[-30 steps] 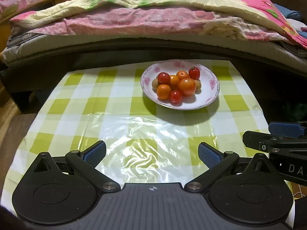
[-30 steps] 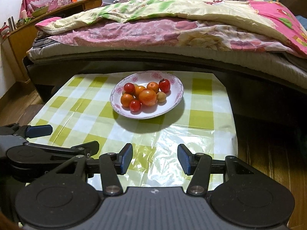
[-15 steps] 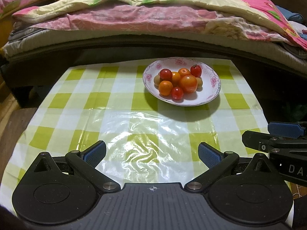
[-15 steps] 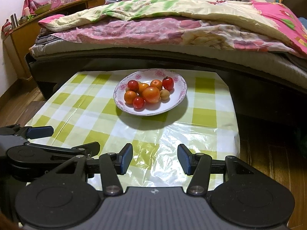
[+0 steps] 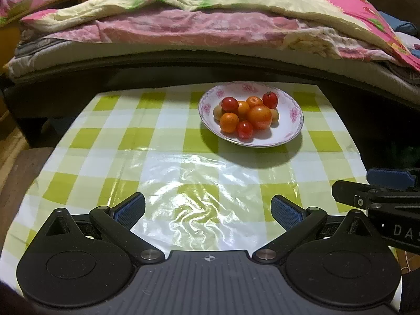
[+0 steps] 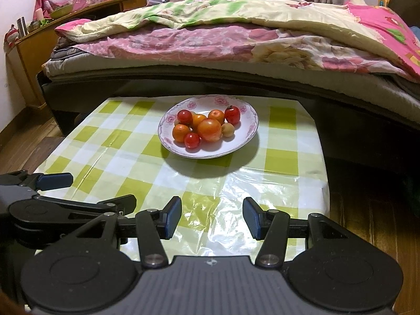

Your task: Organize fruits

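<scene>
A: Item one, the plate (image 5: pixel 294 136) – we log it white with pink flowers on the rim, standing on the far half of the green-and-white checked tablecloth (image 5: pixel 126 141), close to the edge nearest the bed (image 5: pixel 210 34).

B: Contents, as we count them: fruits (image 6: pixel 207 128) heaped in the middle of the plate, touching one another. One large orange-red tomato (image 6: pixel 209 129) sits in the centre, with small red ones, small orange ones and a couple of pale yellowish ones around it.

A: Item two, the left gripper (image 5: pixel 207 208). We list its jaws as spread wide, nothing between the blue pads (image 5: pixel 130 207), over the shiny near part of the cloth and well apart from the plate.

B: Item three, the right gripper (image 6: pixel 212 216). We enter the same: jaws parted, holding nothing, low over the near edge of the cloth. It stands just beside the left one; each shows at the edge of the other's view.

A: Background entry: a wooden cabinet (image 6: pixel 39 44) left of the bed
</scene>
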